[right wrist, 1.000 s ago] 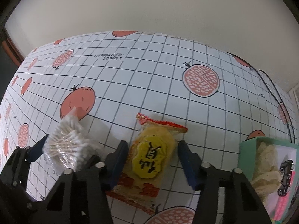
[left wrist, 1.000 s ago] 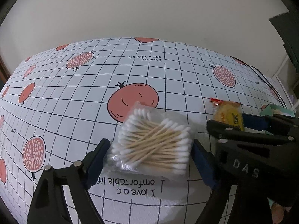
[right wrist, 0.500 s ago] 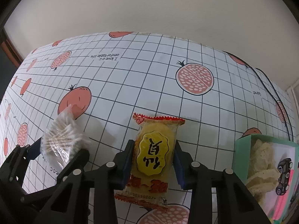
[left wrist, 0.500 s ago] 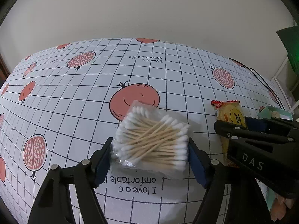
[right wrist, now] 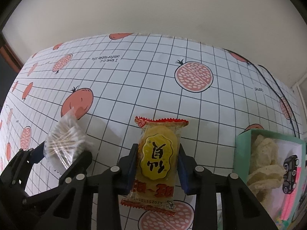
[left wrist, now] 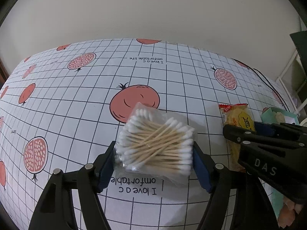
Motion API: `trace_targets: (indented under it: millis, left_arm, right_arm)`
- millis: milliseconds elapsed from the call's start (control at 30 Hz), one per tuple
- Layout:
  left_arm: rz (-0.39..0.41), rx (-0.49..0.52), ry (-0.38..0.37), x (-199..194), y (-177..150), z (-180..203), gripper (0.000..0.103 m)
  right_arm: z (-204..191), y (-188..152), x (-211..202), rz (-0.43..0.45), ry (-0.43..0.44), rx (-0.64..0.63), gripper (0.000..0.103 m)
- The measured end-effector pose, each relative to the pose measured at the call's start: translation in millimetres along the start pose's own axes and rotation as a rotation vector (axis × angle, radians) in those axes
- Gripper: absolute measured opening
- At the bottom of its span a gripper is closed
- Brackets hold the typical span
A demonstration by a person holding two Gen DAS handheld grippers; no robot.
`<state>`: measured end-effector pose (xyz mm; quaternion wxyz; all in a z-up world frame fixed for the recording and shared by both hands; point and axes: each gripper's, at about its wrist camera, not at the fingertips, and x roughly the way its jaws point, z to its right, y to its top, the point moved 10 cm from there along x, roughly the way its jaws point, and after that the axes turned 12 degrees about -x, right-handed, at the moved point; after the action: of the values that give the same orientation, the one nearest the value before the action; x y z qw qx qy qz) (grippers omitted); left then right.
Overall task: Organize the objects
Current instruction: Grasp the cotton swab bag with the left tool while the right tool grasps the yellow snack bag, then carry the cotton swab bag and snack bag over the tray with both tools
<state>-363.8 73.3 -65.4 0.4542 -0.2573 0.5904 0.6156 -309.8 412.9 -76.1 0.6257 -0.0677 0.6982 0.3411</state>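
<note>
Both pickups are in hand: the left gripper [left wrist: 154, 158] has its fingers clamped on the bag of cotton swabs [left wrist: 155, 145], the right gripper [right wrist: 157, 169] on the yellow snack packet [right wrist: 158, 161] — both low over the worktop [right wrist: 153, 76]. Next comes lifting them toward the green box [right wrist: 268, 140] on the right — already crowded with crackers.

cotton swab bag [left wrist: 155, 147]: clear, wooden sticks, flat on tablecloth, 9 o'clock of snack | snack packet [right wrist: 158, 161]: yellow, red crimped ends, sealed, lengthwise 12-6 o'clock
</note>
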Motion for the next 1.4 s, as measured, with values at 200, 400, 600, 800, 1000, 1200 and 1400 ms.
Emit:
trace_targets:
  millis: [200, 400, 600, 800, 1000, 1200, 1400]
  left_arm:
    - [0.017, -0.003, -0.009, -9.3, 6.0, 2.1, 0.074]
    - [0.037, -0.012, -0.018, -21.8, 11.6, -1.1, 0.074]
    - [0.068, -0.031, -0.031, -42.0, 21.0, -3.4, 0.074]
    - [0.084, -0.057, -0.052, -58.9, 28.2, -7.3, 0.074]
    - [0.115, -0.068, -0.080, -79.8, 37.0, -1.9, 0.074]
    - [0.140, -0.061, -0.143, -102.1, 42.0, 22.7, 0.074]
    - [0.142, -0.045, -0.208, -116.3, 41.6, 52.9, 0.074]
  right_arm:
    - [1.9, 1.9, -14.6, 0.020, 0.001, 0.004, 0.039]
    - [10.7, -7.1, -44.1, 0.056, 0.002, 0.003, 0.039]
    - [17.5, -9.2, -64.0, 0.088, 0.008, 0.017, 0.039]
    - [24.7, -17.1, -87.5, 0.125, 0.019, 0.038, 0.039]
    - [41.5, -29.8, -109.5, 0.162, 0.043, 0.082, 0.039]
    - [70.1, -49.7, -125.2, 0.180, 0.022, 0.107, 0.039]
    - [96.9, -72.1, -134.8, 0.184, -0.009, 0.098, 0.039]
